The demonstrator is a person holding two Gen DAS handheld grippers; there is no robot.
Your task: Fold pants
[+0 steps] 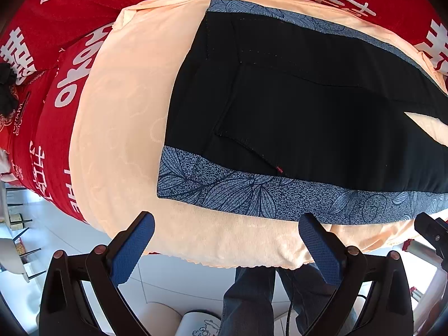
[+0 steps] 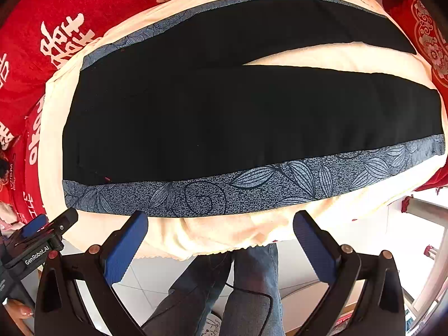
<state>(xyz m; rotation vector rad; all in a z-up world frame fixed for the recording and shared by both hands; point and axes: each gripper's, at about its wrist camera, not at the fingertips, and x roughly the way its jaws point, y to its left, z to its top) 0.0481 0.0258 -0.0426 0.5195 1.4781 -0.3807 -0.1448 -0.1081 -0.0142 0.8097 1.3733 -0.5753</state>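
The pants (image 2: 224,117) lie spread flat, black with a blue leaf-patterned side stripe (image 2: 252,190) along the near edge, the two legs parting slightly toward the right, which suggests they were laid out smooth so a fold can start cleanly. They rest on a peach blanket (image 1: 126,112) that covers a raised surface, over a red cloth with white characters (image 1: 56,14); whether that surface is a bed or a worktop cannot be told. The waist end sits in front of the left tool (image 1: 226,235), the leg length in front of the right tool (image 2: 221,229). Both tools hover just off the near edge with fingers spread wide, grasping nothing, probably lined up to pinch the striped edge. The person's jeans-clad legs (image 2: 252,280) stand below, close to the blanket's hanging edge.
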